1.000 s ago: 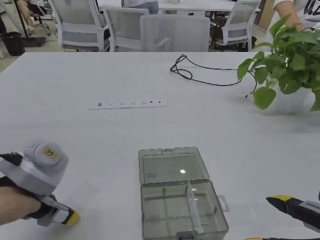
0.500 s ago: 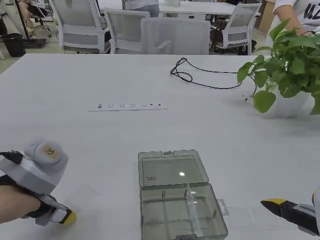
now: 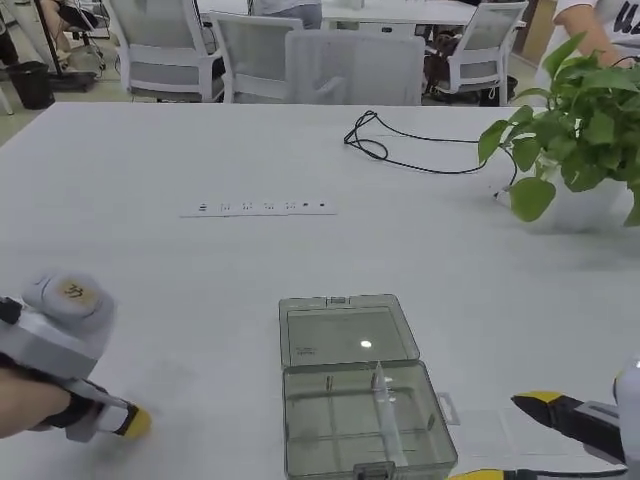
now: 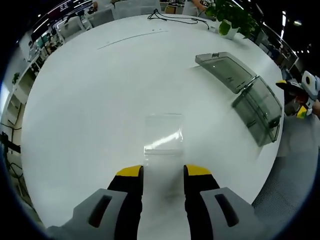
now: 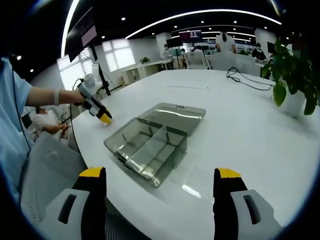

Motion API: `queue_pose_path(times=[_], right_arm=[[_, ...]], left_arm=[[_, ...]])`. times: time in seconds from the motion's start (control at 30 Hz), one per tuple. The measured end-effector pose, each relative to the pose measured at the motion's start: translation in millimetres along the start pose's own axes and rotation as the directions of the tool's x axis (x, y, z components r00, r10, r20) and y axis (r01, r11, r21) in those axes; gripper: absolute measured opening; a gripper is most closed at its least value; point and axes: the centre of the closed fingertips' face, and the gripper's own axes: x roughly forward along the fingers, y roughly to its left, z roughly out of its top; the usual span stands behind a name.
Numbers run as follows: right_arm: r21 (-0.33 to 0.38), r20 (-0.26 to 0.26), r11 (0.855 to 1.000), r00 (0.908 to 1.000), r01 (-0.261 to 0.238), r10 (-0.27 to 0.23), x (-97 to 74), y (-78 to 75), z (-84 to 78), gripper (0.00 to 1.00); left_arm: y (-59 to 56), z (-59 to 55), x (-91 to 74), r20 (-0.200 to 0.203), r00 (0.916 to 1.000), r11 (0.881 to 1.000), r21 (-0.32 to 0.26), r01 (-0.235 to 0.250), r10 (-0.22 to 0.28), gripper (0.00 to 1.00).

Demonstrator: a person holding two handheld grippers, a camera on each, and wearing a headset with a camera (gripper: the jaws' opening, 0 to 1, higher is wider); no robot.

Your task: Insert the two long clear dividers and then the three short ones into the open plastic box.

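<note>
On the white table (image 3: 150,150), the smoky clear plastic box (image 3: 320,425) lay open with one long clear divider (image 3: 385,410) inside. Left claw (image 4: 164,172) sat parted behind a flat clear piece (image 4: 164,134); right claw (image 5: 160,173) gaped wide near a second clear piece (image 5: 197,183).

1. The box (image 3: 365,420) is cut off at the head view's bottom edge.
2. There the right tool (image 3: 492,438) is cut at the right edge; the left tool (image 3: 135,422) is blurred.
3. Marks on the strip (image 3: 258,208) are too small to read.
4. The plant (image 3: 570,130) runs past the right edge.
5. The divider (image 4: 163,134) shows faint edges.
</note>
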Motion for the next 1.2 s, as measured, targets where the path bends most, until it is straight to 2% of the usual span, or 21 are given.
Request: queue_pose_path(times=[0.33, 0.53, 0.67, 0.93, 1.03, 1.2], right_arm=[[0.011, 0.009, 1.0, 0.9999, 0.006, -0.006, 1.1, -2.1, 4.8, 0.88], [0.035, 0.02, 0.999, 0.9998, 0.008, -0.008, 2.1, -1.4, 7.4, 0.86], [0.051, 0.026, 0.999, 0.9996, 0.006, -0.008, 3.9, -0.9, 8.5, 0.84], [0.049, 0.036, 0.999, 0.9994, 0.001, -0.003, 7.2, 1.7, 13.9, 0.83], [0.052, 0.043, 0.999, 0.9991, -0.002, -0.001, 8.9, 3.0, 16.2, 0.82], [0.063, 0.048, 0.998, 0.9988, -0.01, 0.007, 13.2, 6.0, 19.3, 0.8]], left_arm=[[0.1, 2.6, -3.4, 0.051, 0.9987, 0.998, -0.064, 0.009, -0.006, 0.3], [0.0, 4.4, -5.2, 0.08, 0.9968, 0.997, -0.073, 0.008, -0.003, 0.3], [-4.1, 12.1, -9.4, 0.109, 0.994, 0.998, -0.066, 0.007, 0.0, 0.3], [-25.5, 38.1, -17.9, 0.18, 0.9831, 0.999, -0.029, 0.039, -0.033, 0.3], [-40.1, 48.0, -21.7, 0.21, 0.9756, 0.997, -0.019, 0.07, -0.065, 0.3], [-69.0, 68.2, -27.6, 0.263, 0.9582, 0.993, 0.018, 0.113, -0.114, 0.3]])
